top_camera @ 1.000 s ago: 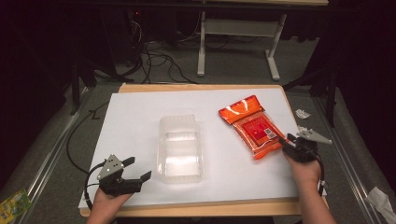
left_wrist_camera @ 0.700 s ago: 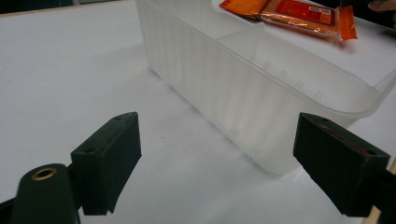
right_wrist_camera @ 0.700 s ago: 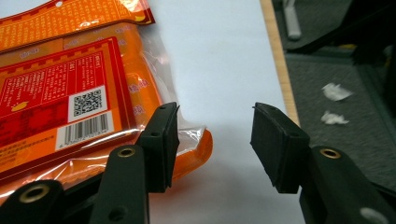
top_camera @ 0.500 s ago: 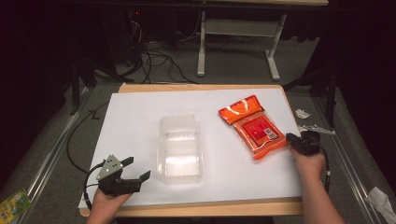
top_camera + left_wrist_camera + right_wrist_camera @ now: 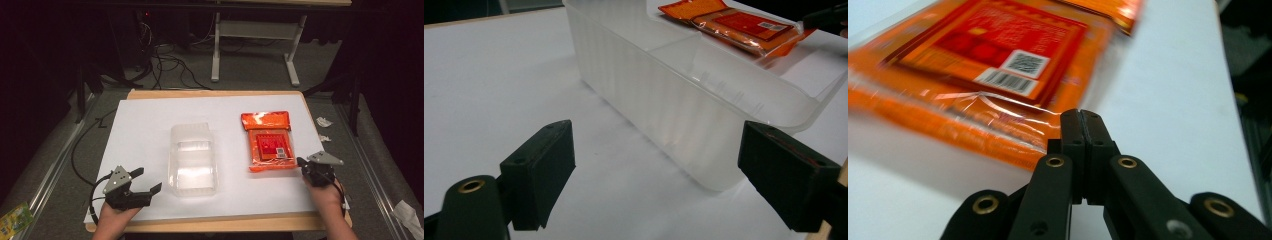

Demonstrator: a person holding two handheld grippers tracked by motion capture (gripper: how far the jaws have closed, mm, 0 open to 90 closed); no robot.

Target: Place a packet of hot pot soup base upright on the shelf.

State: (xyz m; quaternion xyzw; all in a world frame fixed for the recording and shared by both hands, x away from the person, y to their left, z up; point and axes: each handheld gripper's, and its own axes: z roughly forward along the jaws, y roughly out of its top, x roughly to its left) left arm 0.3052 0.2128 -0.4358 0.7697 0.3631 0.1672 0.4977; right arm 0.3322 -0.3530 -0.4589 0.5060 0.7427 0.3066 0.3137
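Since the earlier frames the orange packet (image 5: pixel 267 141) has swung from a slant to lie square with the white sheet (image 5: pixel 150 125), and the right gripper (image 5: pixel 301 162) has slid along to its near right corner, its jaws just having closed.

High view: white sheet covers a wooden table (image 5: pixel 210 93); dark room beyond, grey floor (image 5: pixel 250 65), tangled cables (image 5: pixel 165 60), legs of a white stand (image 5: pixel 254 30). Paper scraps (image 5: pixel 324 122) lie on the floor right of the table, a yellow-green wrapper (image 5: pixel 14 218) at lower left. Clear plastic box (image 5: pixel 192 159) sits mid-sheet, long side running away from the person; packet lies flat to its right, apart from it. Left hand (image 5: pixel 112 220) comes in at the bottom left, its left gripper (image 5: pixel 146 181) low over the sheet, pointing right toward the box, near but not touching. Right hand (image 5: pixel 325 192) rests at the sheet's right edge, gripper tips at the packet's corner.

Left gripper view: jaws stand wide apart with nothing between the pads; the box wall is just ahead of them, the packet (image 5: pixel 736 25) beyond it.

Right gripper view: jaws are pressed together, tip level and close over the sheet (image 5: pixel 1168 75). Packet (image 5: pixel 978 70) lies right in front, its clear sealed edge meeting the tip; whether a sliver of film is pinched I cannot tell.
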